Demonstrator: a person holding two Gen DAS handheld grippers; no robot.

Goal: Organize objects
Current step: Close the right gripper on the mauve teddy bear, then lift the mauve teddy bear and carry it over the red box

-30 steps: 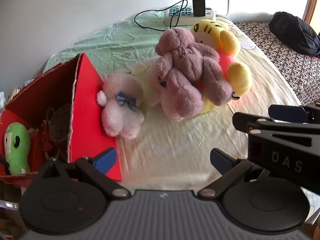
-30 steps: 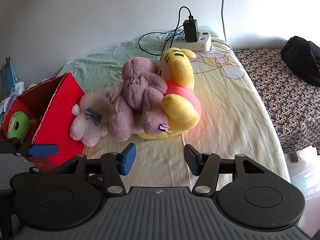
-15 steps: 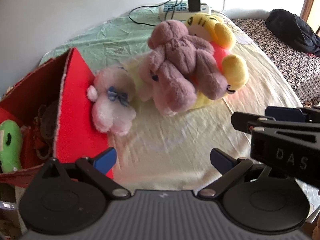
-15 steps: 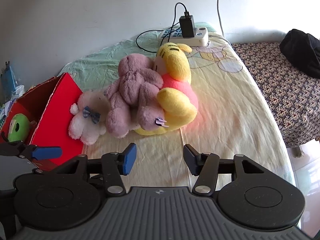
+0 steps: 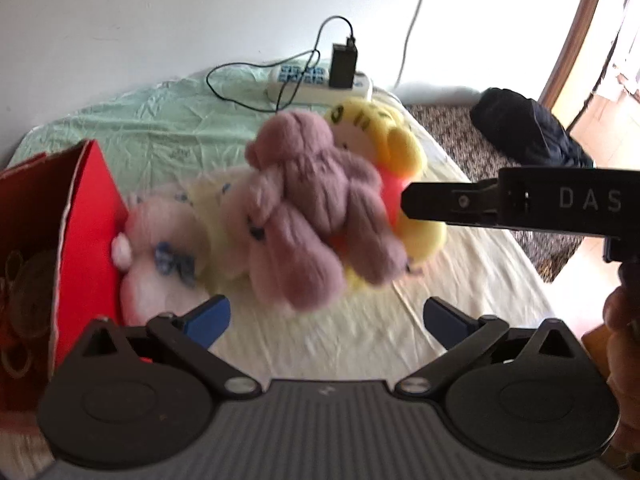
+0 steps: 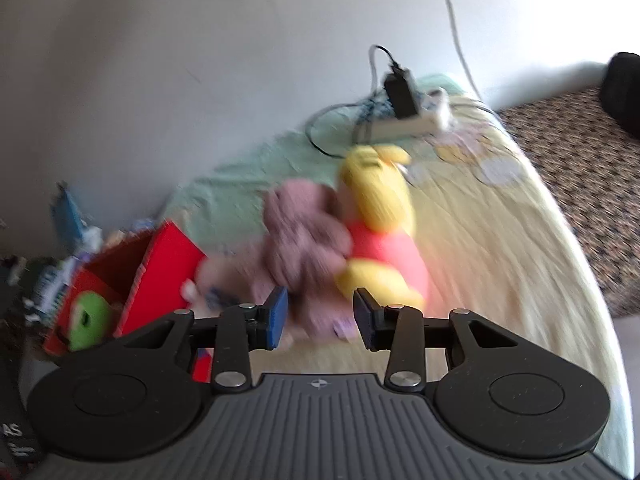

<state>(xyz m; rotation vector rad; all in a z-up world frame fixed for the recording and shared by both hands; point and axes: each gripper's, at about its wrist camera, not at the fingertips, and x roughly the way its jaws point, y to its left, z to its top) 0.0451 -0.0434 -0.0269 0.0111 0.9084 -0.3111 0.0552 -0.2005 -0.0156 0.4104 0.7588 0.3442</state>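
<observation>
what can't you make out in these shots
- White plush: left wrist view, face lost to motion blur; right wrist view, mostly hidden behind the right gripper.
- Red box contents: cut off by the frame edge in the left view; only a blurred green toy shows in the right.
- Right gripper tips: left view, lost against the yellow plush.

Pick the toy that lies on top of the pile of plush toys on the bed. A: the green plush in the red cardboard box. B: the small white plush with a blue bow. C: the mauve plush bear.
C: the mauve plush bear sprawls over the yellow plush toy with a red shirt, above the others.
</observation>
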